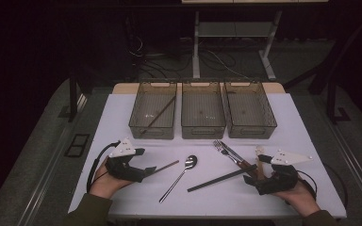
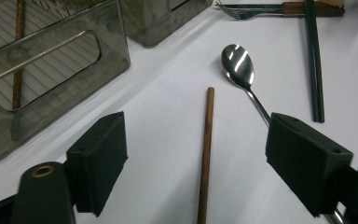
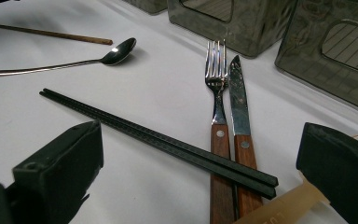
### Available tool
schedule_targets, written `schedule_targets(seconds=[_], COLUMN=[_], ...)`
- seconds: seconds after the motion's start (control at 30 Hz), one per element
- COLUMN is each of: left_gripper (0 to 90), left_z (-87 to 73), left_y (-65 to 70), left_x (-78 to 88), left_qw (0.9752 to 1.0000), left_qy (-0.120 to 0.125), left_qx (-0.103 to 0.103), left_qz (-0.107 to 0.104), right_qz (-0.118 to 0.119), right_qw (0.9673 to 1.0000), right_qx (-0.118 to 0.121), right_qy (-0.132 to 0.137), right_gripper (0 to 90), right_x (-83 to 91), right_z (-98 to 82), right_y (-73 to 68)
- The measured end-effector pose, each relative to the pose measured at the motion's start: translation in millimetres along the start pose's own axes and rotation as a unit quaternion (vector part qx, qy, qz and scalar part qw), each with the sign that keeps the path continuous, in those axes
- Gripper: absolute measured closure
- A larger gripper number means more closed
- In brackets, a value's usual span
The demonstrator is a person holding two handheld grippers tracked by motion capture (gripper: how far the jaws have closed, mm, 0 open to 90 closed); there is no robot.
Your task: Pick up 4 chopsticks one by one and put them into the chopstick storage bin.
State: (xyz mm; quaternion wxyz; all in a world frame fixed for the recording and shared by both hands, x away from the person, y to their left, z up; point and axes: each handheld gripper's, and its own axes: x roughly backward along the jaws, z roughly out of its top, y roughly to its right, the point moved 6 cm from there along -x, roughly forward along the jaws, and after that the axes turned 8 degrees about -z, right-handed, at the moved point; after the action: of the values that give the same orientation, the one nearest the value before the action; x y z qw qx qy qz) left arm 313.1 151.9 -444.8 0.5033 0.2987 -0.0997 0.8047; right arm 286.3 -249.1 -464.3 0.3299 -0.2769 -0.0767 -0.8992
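Observation:
A brown chopstick (image 1: 167, 165) (image 2: 206, 154) lies flat on the white table, running up between the jaws of my left gripper (image 1: 152, 169) (image 2: 198, 158). The jaws stand wide on either side of it without touching: open. Just right of it rests a steel spoon (image 1: 181, 176) (image 2: 237, 65). My right gripper (image 1: 252, 176) (image 3: 200, 158) is open too, low over a pair of black chopsticks (image 1: 221, 178) (image 3: 158, 137). These lie across the wooden handles of a fork (image 1: 224, 149) (image 3: 216, 79) and a knife (image 3: 237, 93).
Three smoky plastic bins stand in a row at the back: left (image 1: 153, 129), middle (image 1: 203, 131), right (image 1: 252, 132). A second brown chopstick (image 1: 158, 115) leans inside the left one. A tan strip (image 3: 279, 205) sits by my right jaw.

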Motion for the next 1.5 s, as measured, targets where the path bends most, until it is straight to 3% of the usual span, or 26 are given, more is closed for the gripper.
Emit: schedule_targets(seconds=[0.23, 0.4, 0.6, 0.97, 1.5], left_gripper=[35.6, 51.8, 64.8, 75.2, 82.3], left_z=[-8.0, -12.2, -19.1, -30.3, -34.9], left_y=[-3.5, -1.8, -0.1, -0.9, -2.2], left_x=[-3.0, -4.6, -9.7, -17.3, -18.9], left_qw=[0.9999, 0.9991, 0.9973, 0.9916, 0.9892], left_qy=[-0.011, -0.026, -0.064, -0.125, -0.141], left_qx=[0.003, 0.002, -0.005, -0.015, -0.019], left_qz=[-0.012, -0.032, -0.037, -0.031, -0.035], right_qz=[-0.002, -0.002, -0.002, -0.003, -0.003], right_qw=[1.0000, 1.0000, 1.0000, 1.0000, 1.0000], right_qx=[0.002, 0.002, 0.002, 0.002, 0.002], right_qy=[-0.001, -0.002, -0.002, -0.002, -0.002], right_gripper=[0.8, 0.8, 0.8, 0.8, 0.8], right_x=[-0.1, -0.3, -0.1, -0.3, -0.3], right_z=[-0.4, -0.5, -0.6, -0.7, -0.6], right_y=[-0.1, 0.1, 0.1, 0.3, 0.2])
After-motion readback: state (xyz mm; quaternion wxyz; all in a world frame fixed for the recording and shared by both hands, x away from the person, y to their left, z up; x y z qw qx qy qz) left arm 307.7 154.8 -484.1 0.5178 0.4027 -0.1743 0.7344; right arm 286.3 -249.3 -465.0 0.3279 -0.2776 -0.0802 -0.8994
